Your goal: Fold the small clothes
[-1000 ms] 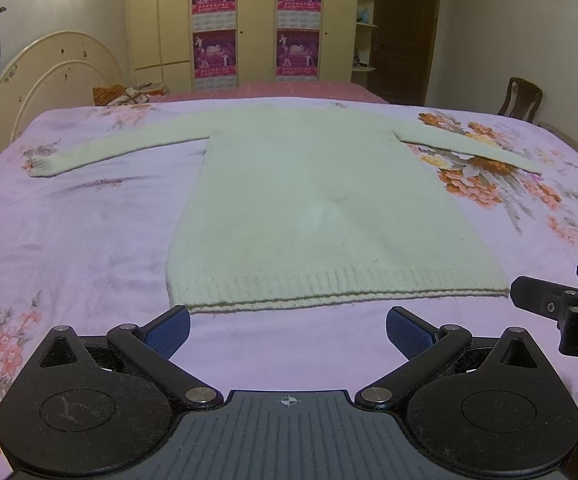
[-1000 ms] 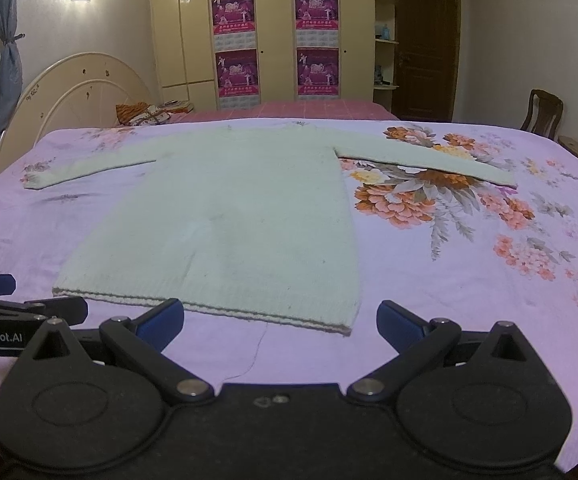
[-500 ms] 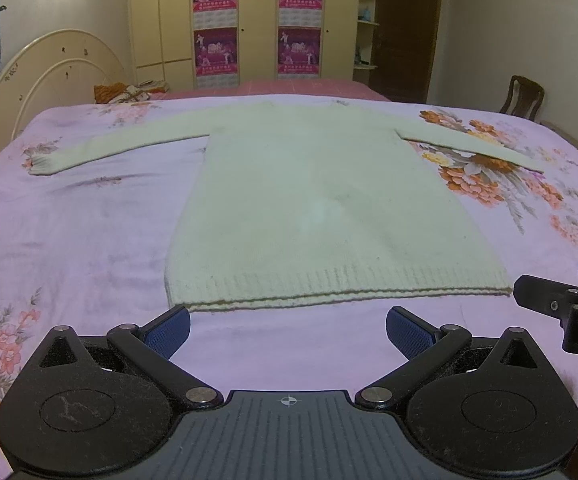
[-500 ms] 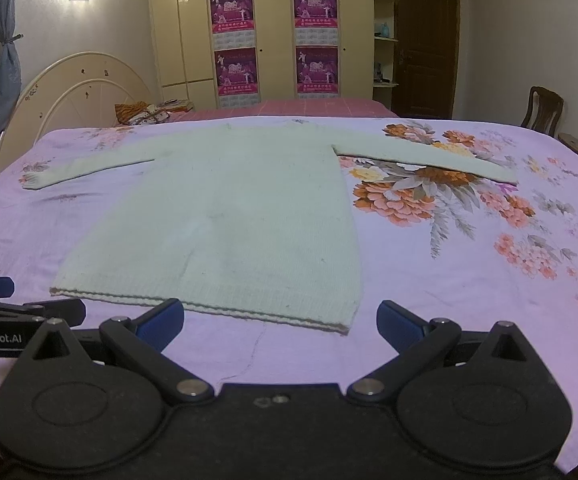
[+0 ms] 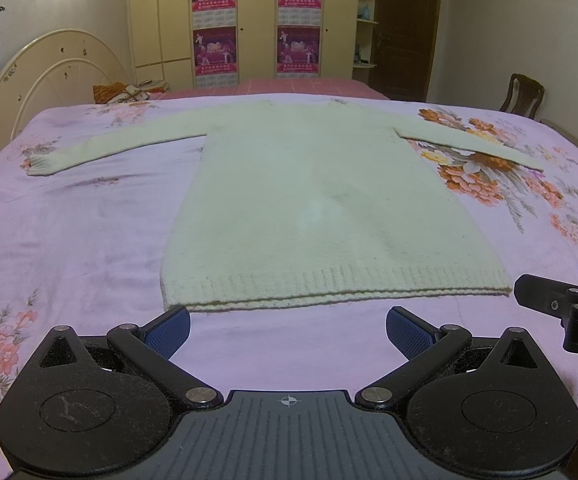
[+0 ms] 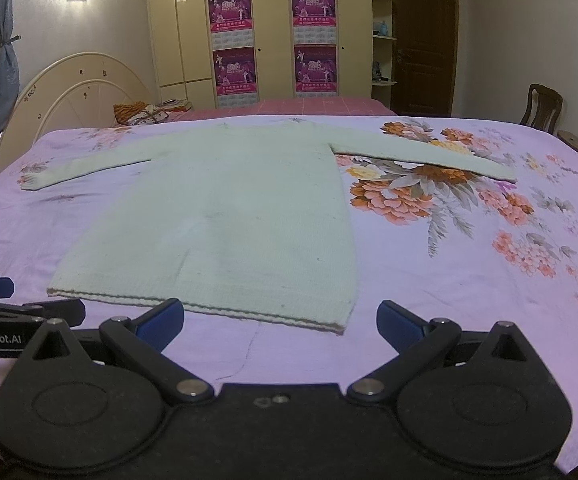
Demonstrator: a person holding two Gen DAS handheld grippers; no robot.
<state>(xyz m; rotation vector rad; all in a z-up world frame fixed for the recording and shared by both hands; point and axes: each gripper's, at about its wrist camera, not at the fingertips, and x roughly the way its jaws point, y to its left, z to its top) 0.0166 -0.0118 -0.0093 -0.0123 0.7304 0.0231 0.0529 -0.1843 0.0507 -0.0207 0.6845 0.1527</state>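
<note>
A pale cream knit sweater (image 5: 321, 208) lies flat on the bed, sleeves spread to both sides and ribbed hem nearest me; it also shows in the right wrist view (image 6: 229, 224). My left gripper (image 5: 287, 330) is open and empty, just short of the hem's left half. My right gripper (image 6: 280, 322) is open and empty, just short of the hem's right corner. Each gripper shows at the edge of the other's view: the right one (image 5: 561, 304), the left one (image 6: 5, 312).
The bed has a lilac sheet with orange flowers (image 6: 469, 280). A cream headboard (image 5: 49, 76) stands at the left. A pillow or folded cloth (image 5: 129, 91) lies at the far left. Wardrobes with posters (image 5: 257, 20) and a wooden chair (image 5: 523, 94) stand behind.
Both grippers have crept slightly toward the sweater's hem. Their jaws stay open and the sweater has not moved.
</note>
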